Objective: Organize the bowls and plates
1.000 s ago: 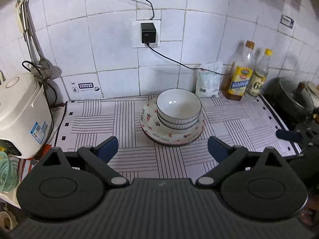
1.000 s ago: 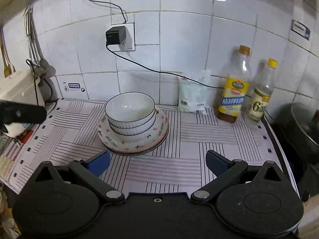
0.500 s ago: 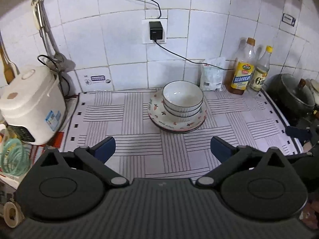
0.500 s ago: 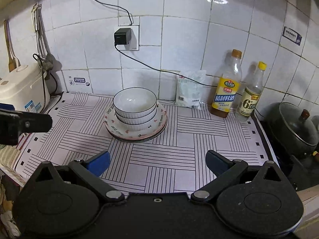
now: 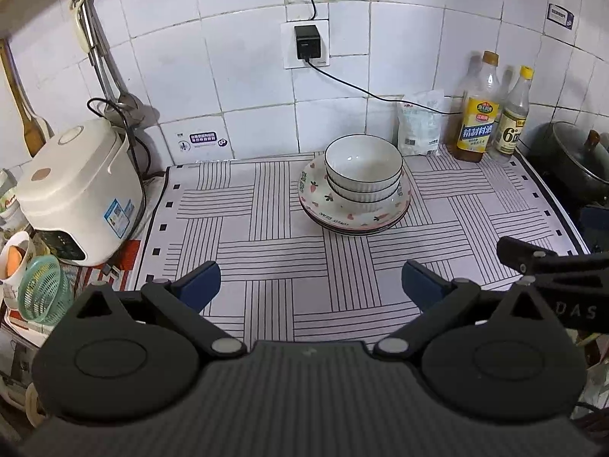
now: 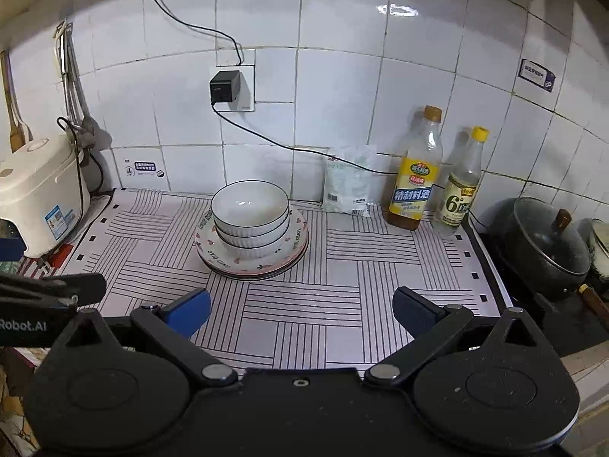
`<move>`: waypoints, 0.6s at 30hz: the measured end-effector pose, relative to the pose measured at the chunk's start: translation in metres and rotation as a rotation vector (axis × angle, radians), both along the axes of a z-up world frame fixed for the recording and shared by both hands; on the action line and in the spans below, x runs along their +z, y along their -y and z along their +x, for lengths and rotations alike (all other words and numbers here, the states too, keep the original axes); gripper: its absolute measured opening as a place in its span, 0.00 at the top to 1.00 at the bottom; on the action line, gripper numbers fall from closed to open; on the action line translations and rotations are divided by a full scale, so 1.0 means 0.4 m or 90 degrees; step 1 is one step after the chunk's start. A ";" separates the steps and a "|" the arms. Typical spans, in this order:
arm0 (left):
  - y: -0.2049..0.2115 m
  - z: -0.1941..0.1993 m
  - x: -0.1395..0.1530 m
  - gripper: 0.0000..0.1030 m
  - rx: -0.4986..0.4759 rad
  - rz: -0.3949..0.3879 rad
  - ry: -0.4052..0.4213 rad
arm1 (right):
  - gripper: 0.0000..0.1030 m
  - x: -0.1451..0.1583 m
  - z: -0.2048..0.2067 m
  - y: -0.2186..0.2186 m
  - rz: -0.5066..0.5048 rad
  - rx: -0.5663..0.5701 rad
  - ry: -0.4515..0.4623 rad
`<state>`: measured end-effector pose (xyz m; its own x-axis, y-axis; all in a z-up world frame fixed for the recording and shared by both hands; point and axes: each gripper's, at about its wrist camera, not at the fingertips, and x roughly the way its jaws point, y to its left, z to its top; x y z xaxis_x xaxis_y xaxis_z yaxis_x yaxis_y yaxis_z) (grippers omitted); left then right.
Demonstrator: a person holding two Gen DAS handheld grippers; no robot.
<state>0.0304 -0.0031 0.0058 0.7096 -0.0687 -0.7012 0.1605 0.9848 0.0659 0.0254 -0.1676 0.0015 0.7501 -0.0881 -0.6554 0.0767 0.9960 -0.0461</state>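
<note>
Flanking open mat (image 5: pixel 289 266), spread left tongs (image 5: pixel 310 283), bowls (image 5: pixel 363 175) mid-counter.

Home kitchen. White tiled wall (image 6: pixel 342 87), rice cooker (image 5: pixel 76 190) at counter's left end, oil bottles (image 6: pixel 415 175) against wall, lidded pot (image 6: pixel 544 243) at right, ladles (image 5: pixel 99 49) hanging, striped mat (image 5: pixel 266 236) on counter.
</note>
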 end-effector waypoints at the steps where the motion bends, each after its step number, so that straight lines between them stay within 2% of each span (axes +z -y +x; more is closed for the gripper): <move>1: 0.000 0.000 -0.001 0.00 0.004 0.001 0.001 | 0.00 0.000 -0.001 0.001 0.001 -0.003 -0.001; 9: -0.014 -0.011 -0.010 0.00 0.014 -0.014 0.010 | 0.00 -0.006 -0.011 0.018 0.012 -0.031 0.011; 15: -0.018 -0.028 -0.022 0.00 0.009 -0.013 0.017 | 0.00 -0.019 -0.035 0.051 0.066 -0.059 0.032; 18: -0.022 -0.033 -0.027 0.00 0.013 -0.020 0.019 | 0.00 -0.029 -0.040 0.053 0.053 -0.067 0.032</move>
